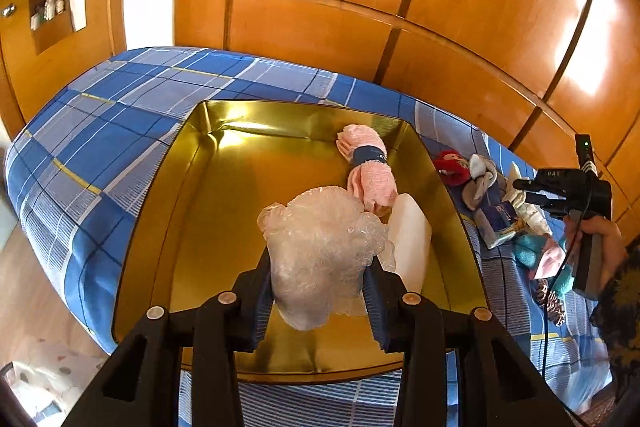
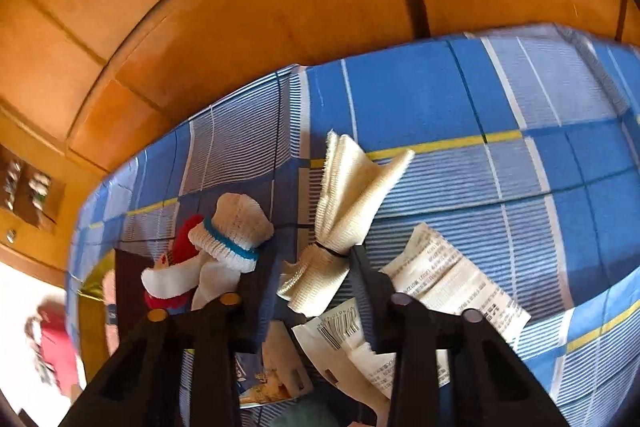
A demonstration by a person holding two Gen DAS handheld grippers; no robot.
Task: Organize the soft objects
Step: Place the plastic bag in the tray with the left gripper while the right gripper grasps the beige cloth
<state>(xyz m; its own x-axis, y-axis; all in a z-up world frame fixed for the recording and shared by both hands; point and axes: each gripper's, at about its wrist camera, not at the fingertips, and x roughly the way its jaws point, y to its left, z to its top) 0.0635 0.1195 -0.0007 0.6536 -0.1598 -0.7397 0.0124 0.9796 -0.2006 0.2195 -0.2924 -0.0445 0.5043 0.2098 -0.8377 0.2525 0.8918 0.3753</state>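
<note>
Left claw (image 1: 318, 291) clamped on plastic bag (image 1: 320, 247) over tin (image 1: 160, 227); right claw (image 2: 316, 267) pinching cream cloth (image 2: 344, 203).

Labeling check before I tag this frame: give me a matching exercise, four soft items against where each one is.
Items:
1. plastic bag
2. pink towel
3. cream bandage
4. red-white sock

Places:
A. lying on the bed, left of the bandage
B. between the left hand-held gripper's pads, over the tray
C. in the tray's far corner
D. between the right hand-held gripper's fingers

Pairs: 1-B, 2-C, 3-D, 4-A
</note>
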